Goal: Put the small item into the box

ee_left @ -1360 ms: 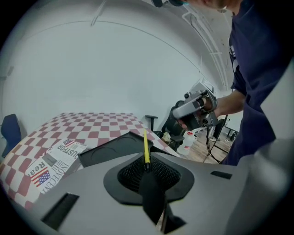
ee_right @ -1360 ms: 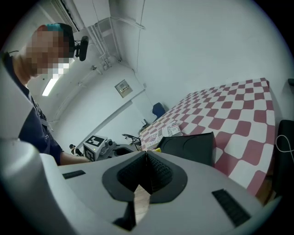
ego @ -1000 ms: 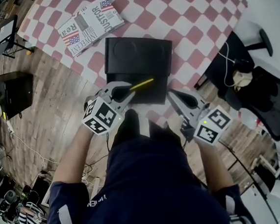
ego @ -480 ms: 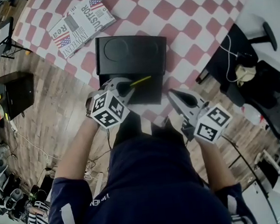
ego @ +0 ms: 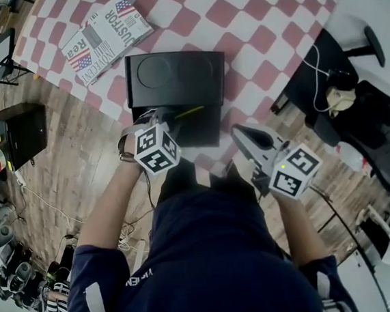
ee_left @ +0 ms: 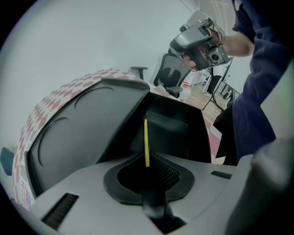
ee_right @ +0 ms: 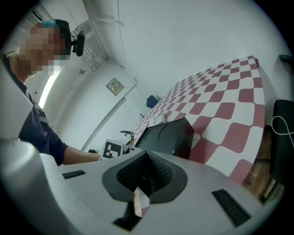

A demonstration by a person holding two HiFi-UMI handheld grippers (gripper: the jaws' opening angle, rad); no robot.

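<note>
Overhead, the left gripper [ego: 170, 117] pinches a thin, straight yellow stick [ego: 189, 111] between its ribbed black jaws. The stick juts out over the open compartment of a matte black box [ego: 202, 127]. The box's smooth lid [ego: 173, 75], moulded with rounded recesses, stands open behind it on the desk [ego: 264, 15], which is spread with a red-and-white checked cloth. The right gripper [ego: 239, 134] hangs near the box's front corner, its mesh-textured jaws pressed together on nothing. A glossy book [ego: 104, 34] lies apart, beyond the box.
</note>
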